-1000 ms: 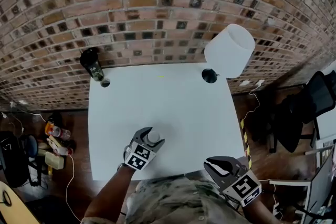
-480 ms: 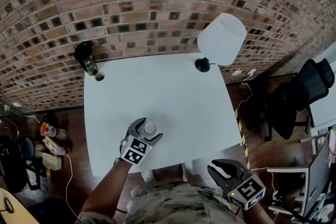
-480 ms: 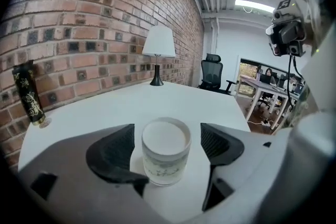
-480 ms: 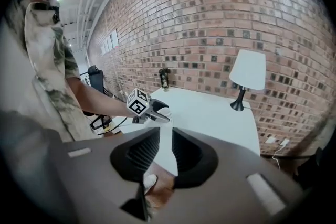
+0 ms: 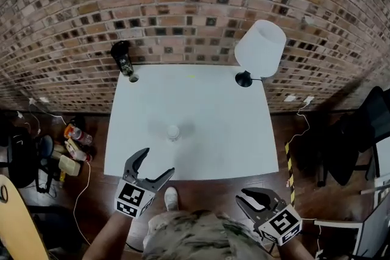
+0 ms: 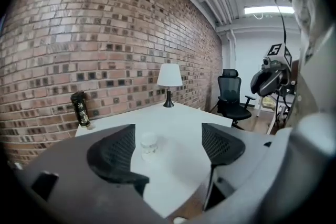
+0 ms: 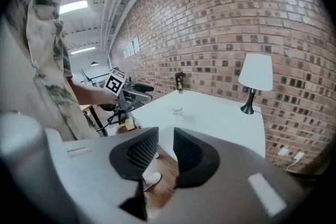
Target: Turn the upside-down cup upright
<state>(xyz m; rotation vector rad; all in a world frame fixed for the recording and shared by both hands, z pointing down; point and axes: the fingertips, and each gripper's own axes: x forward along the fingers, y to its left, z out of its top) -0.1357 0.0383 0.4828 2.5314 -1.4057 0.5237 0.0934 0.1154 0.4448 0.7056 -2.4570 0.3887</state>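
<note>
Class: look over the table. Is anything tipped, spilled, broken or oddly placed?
Nothing stands out. On the table, the cup stands alone in the middle, the lamp and dark bottle upright at the far corners; no spill shows.

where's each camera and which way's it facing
Head view: on the head, down at table and cup; left tongs, right tongs show.
Left gripper view: on left tongs, opening, nothing between, facing cup and lamp.
Right gripper view: on right tongs, facing cup; person's shirt shows.
Shared: cup and lamp in both gripper views.
</note>
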